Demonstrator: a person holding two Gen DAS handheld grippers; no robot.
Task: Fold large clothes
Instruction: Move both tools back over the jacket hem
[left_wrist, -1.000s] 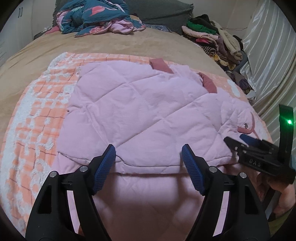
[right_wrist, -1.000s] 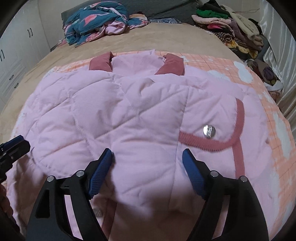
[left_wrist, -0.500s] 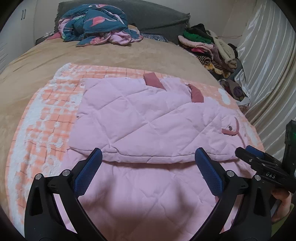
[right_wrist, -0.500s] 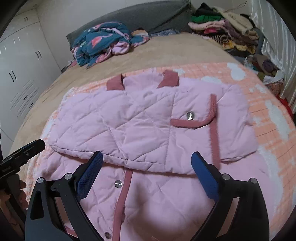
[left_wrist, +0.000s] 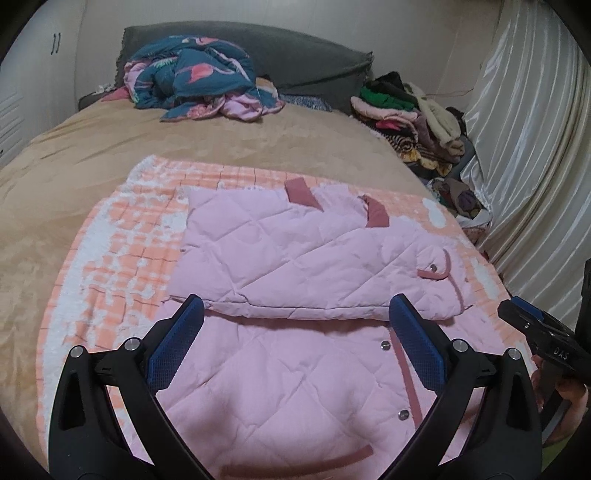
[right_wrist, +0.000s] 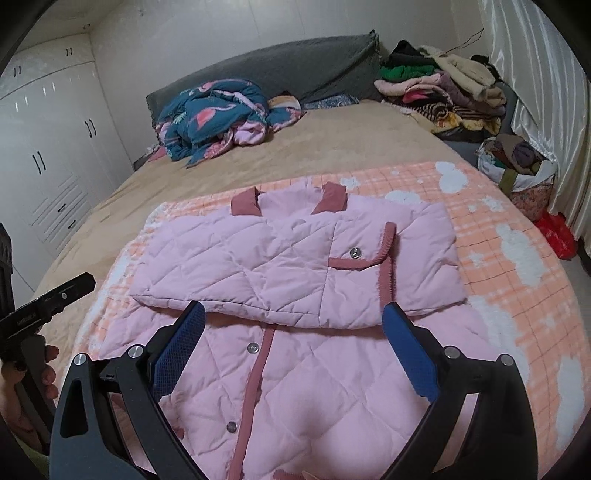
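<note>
Two sets of tongs hang wide open above a pink quilted jacket (left_wrist: 317, 258), neither holding anything. The jacket lies flat on an orange-and-white checked blanket (left_wrist: 122, 258) spread over a tan bed (left_wrist: 184, 144), its sleeves folded across the chest so a buttoned pocket faces up, the snap-button front and dusty-rose trim showing below the fold. The left tongs (left_wrist: 295, 343) and the right tongs (right_wrist: 291, 347) both hover over the jacket's lower half, clear of the fabric, blue pads spread far apart. Beyond the jacket's collar, a crumpled teal flamingo-print quilt (right_wrist: 218, 118) sits against a gray headboard cushion (right_wrist: 295, 74); a heap of clothes (right_wrist: 443, 92) lies off the jacket's pocket side.
</note>
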